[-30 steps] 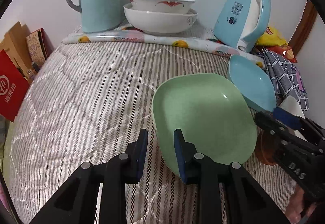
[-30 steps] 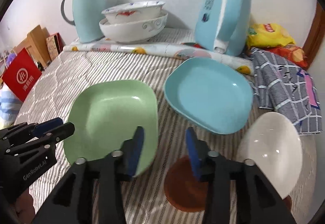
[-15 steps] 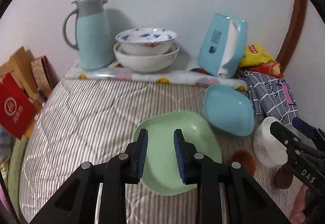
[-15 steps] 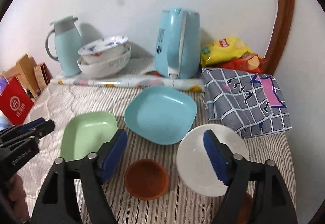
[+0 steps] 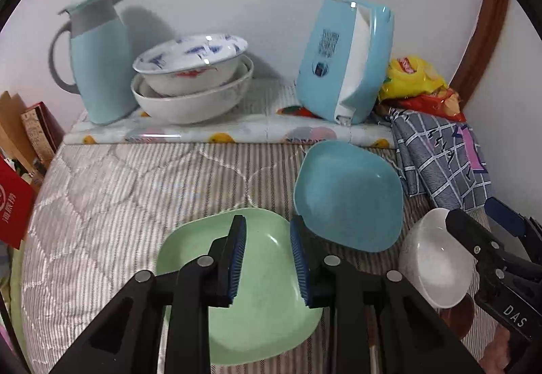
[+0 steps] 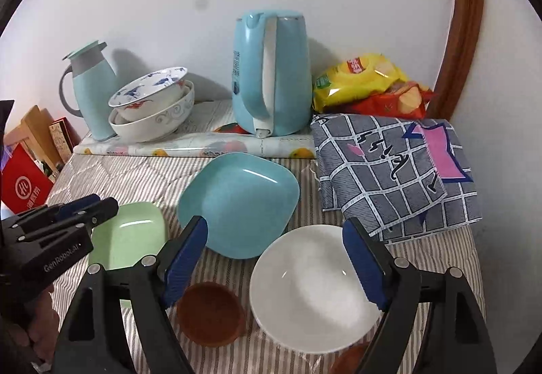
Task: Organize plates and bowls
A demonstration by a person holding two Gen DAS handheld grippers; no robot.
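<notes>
1. Left wrist view: the left gripper (image 5: 267,258) hangs over the green plate (image 5: 264,303) on the striped cover (image 5: 118,191); its jaws, narrowly apart, have just been opening, pinching nothing; the blue plate (image 5: 349,194) lies just beside.
2. Right wrist view: the right gripper (image 6: 274,258) stands wide, holding nothing, above the white bowl (image 6: 311,289); the brown bowl (image 6: 210,313) sits beside it.

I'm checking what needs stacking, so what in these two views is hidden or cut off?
- Second brown dish: right wrist view, under the white bowl and cut by the bottom edge.
- Green plate: right wrist view, left part behind the left gripper.
- Lower white bowl's inside: both views, filled by the patterned bowl.
</notes>
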